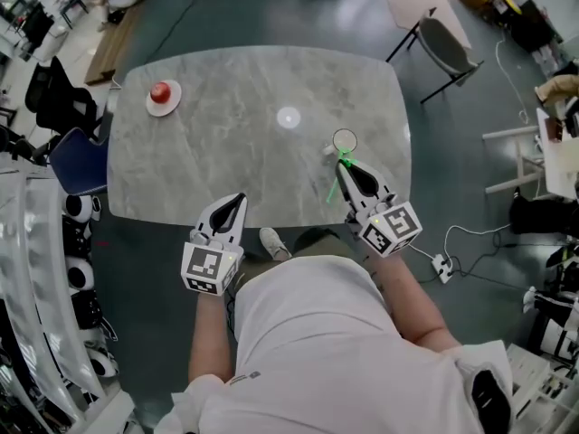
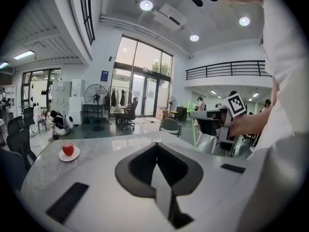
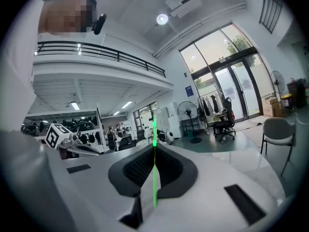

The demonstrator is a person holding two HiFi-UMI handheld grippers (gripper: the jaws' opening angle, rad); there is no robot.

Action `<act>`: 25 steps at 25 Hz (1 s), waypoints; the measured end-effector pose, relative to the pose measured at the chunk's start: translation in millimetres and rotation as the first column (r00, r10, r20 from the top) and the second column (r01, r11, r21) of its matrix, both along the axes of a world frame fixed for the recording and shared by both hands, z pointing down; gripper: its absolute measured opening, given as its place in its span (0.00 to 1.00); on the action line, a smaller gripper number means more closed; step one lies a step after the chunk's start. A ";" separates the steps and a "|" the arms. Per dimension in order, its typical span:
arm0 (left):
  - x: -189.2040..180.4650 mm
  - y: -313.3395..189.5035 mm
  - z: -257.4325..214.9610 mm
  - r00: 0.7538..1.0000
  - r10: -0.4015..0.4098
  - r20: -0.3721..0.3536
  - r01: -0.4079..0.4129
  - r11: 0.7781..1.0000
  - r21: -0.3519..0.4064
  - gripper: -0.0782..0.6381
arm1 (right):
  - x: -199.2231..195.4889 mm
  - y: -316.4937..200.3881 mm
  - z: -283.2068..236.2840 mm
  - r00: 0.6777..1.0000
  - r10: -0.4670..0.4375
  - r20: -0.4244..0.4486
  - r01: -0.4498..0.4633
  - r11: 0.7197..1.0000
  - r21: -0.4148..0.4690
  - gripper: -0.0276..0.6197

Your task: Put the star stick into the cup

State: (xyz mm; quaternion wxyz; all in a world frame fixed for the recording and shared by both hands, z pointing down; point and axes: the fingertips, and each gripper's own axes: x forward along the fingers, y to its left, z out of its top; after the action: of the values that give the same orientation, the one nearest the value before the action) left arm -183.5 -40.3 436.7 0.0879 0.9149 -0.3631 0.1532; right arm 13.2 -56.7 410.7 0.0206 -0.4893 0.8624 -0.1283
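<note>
the star stick [image 3: 154, 173], a thin green rod, sits pinched between the pressed-together jaws of the right gripper [image 3: 154, 151], held near its lower part so the length stays free to be steered. it is in the air above the near right part of the marble table [image 1: 235, 152], not yet in the clear cup [image 1: 345, 140], which stands just beyond the gripper's tip. the grip looks chosen for lowering the rod into the cup's mouth.

the left gripper [image 2: 157, 163] hangs at the table's near edge with its jaws together on nothing, apparently kept clear of the work. well apart, at the far left corner, a red fruit [image 1: 161, 91] rests on a small white plate [image 1: 151, 107].

only the head view shows the cup and how near the stick is to it; the right gripper view looks past the rod into the hall. the left gripper view alone shows the star [image 2: 191, 106] at the rod's upper end.
</note>
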 end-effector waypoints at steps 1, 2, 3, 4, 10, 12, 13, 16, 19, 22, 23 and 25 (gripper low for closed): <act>-1.7 -4.2 0.8 1.000 0.017 0.002 -0.017 1.000 0.000 0.11 | 0.1 -4.9 -1.2 1.000 0.018 0.005 -0.018 1.000 0.003 0.07; -2.7 -8.4 1.5 1.000 0.031 0.003 -0.031 1.000 0.000 0.11 | 1.1 -10.0 -2.4 0.999 0.034 0.011 -0.034 0.999 0.006 0.07; -3.0 -12.4 2.1 0.999 0.044 0.005 -0.044 0.999 -0.001 0.11 | 2.6 -15.2 -4.0 0.999 0.049 0.016 -0.049 0.999 0.009 0.07; -2.5 -15.9 2.8 0.998 0.056 0.005 -0.056 0.998 -0.003 0.11 | 4.8 -20.0 -5.7 0.998 0.061 0.021 -0.062 0.998 0.013 0.07; 16.1 -26.4 6.3 0.993 0.118 0.017 -0.118 0.993 -0.018 0.11 | 42.6 -38.7 -9.5 0.986 0.156 0.058 -0.156 0.988 0.008 0.07; 25.7 -29.8 7.4 0.992 0.125 0.025 -0.125 0.992 -0.026 0.11 | 60.5 -44.8 -11.9 0.981 0.181 0.075 -0.182 0.983 0.006 0.07; 31.0 -32.0 7.7 0.992 0.127 0.029 -0.126 0.992 -0.031 0.11 | 69.8 -47.7 -12.7 0.978 0.190 0.081 -0.191 0.981 0.005 0.07; 47.9 -40.0 5.3 0.992 0.123 0.036 -0.121 0.992 -0.045 0.11 | 97.9 -58.5 -14.1 0.973 0.213 0.091 -0.215 0.977 0.002 0.07; 60.3 -47.0 1.7 0.993 0.108 0.039 -0.106 0.993 -0.054 0.11 | 120.4 -70.4 -12.3 0.968 0.225 0.110 -0.226 0.974 -0.003 0.07; 76.2 -48.9 2.9 0.995 0.085 0.059 -0.081 0.994 -0.069 0.11 | 144.7 -80.9 -6.6 0.968 0.220 0.120 -0.220 0.975 -0.011 0.07; 79.6 -50.2 4.5 0.995 0.077 0.065 -0.072 0.994 -0.076 0.11 | 150.6 -85.2 -3.7 0.968 0.218 0.123 -0.218 0.976 -0.015 0.07; 79.1 -55.5 10.2 0.995 0.062 0.081 -0.055 0.995 -0.088 0.11 | 155.2 -97.1 3.4 0.968 0.214 0.128 -0.213 0.977 -0.026 0.07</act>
State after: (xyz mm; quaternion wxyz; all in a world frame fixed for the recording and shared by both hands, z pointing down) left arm -104.4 -95.8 446.9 0.1074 0.9134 -0.3324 0.2093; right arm 168.4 -153.8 414.1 0.0875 -0.5701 0.8007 -0.1620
